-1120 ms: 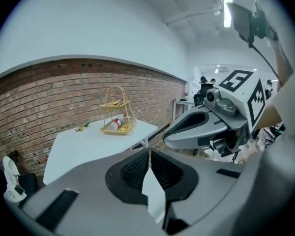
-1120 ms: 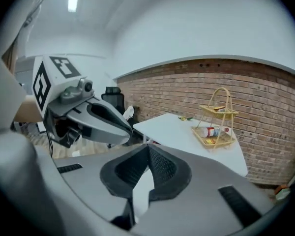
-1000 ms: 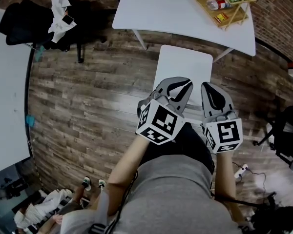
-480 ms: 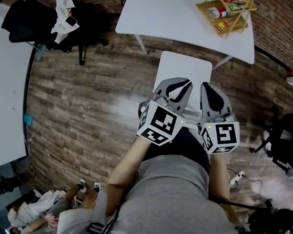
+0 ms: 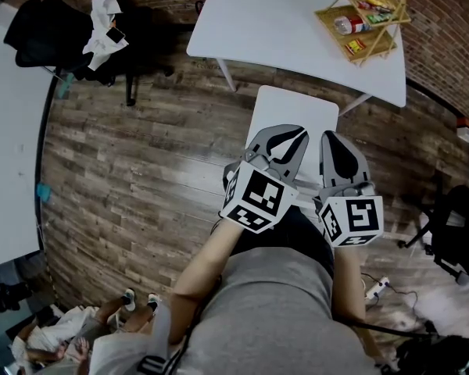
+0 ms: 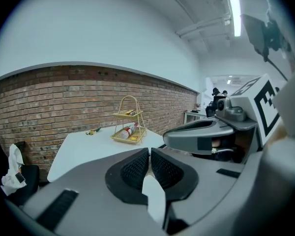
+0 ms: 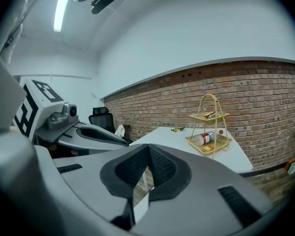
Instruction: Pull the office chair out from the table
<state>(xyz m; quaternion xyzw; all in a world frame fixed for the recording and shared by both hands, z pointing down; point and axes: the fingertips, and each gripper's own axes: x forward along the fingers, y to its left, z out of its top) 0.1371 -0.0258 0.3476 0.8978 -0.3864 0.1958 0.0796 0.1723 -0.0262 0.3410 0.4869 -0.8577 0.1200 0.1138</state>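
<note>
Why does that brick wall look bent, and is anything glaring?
Both gripper views: the wide lens bows the brick wall and blackens the corners; a ceiling light glares white. Head view: the wood floor curves too, with a pale sheen.

White office chair (image 5: 292,119), seen from above as a flat rectangular panel, upright. Far edge just short of the white table (image 5: 273,14), between its two near legs.
</note>
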